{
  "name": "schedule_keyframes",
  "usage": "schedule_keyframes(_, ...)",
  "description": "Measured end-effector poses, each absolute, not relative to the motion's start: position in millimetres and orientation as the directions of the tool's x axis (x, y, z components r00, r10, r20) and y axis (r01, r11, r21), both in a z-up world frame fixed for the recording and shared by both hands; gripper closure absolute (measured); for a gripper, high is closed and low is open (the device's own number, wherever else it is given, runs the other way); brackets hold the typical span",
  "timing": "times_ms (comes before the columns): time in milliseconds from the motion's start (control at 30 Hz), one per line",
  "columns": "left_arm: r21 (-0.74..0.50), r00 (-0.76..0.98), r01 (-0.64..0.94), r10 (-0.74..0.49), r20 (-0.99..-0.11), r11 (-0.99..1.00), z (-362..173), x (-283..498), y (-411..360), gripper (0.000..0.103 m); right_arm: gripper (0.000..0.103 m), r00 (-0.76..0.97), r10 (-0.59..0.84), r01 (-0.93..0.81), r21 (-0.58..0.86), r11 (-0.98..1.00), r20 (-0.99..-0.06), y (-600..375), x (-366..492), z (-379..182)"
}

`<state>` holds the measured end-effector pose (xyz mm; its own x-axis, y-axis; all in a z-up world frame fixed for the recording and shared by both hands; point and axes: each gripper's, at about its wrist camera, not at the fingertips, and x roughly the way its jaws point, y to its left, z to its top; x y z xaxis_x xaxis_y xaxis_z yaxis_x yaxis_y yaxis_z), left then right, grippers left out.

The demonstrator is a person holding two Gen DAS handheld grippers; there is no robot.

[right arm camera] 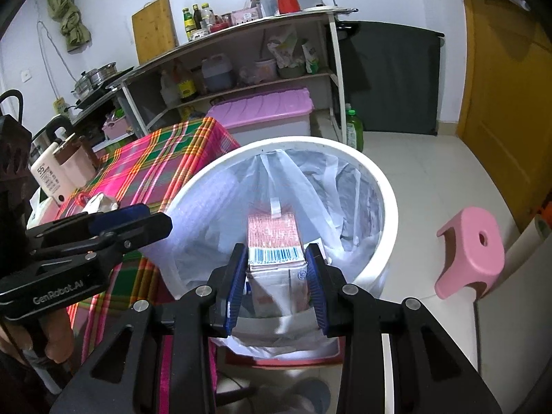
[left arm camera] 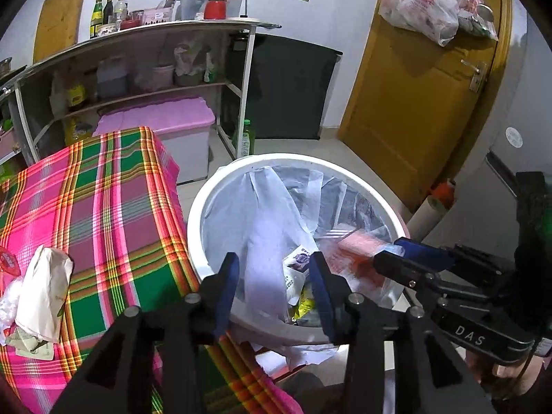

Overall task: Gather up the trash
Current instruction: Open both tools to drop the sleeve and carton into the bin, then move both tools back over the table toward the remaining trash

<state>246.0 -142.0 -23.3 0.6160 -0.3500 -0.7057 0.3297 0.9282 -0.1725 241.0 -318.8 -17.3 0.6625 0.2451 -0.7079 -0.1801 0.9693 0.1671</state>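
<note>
A white round bin lined with a thin clear bag stands beside the plaid-covered table; wrappers lie at its bottom. My left gripper hovers over the bin's near rim, open, with nothing between its blue pads. My right gripper is over the bin, shut on a pink and white carton with a barcode. In the left wrist view that carton shows blurred at the right gripper's tips. A crumpled white paper bag and a red wrapper lie on the table.
A pink stool stands on the floor right of the bin. A green bottle, a pink-lidded storage box and a loaded shelf rack are behind it. A yellow door is at the right.
</note>
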Motion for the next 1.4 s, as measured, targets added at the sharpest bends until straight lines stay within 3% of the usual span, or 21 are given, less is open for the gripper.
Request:
schedule_keyframes(133, -0.177, 0.622, 0.324, -0.350, -0.700, 0.930, -21, 244, -140, 0.059, 0.061, 0.669, 0.248, -0.183, 0.168, 0.969, -0.700, -319, 238, -16)
schedule_keyframes(600, -0.194, 0.650, 0.300, -0.349, -0.675, 0.934, -13, 218, -118, 0.059, 0.061, 0.679, 0.269, -0.207, 0.174, 0.963, -0.683, -311, 213, -6)
schedule_keyframes(1400, -0.166, 0.708, 0.194, -0.256, -0.658, 0.967, -10, 149, -61, 0.059, 0.061, 0.648, 0.393, -0.398, 0.150, 0.905, -0.652, -245, 156, 11)
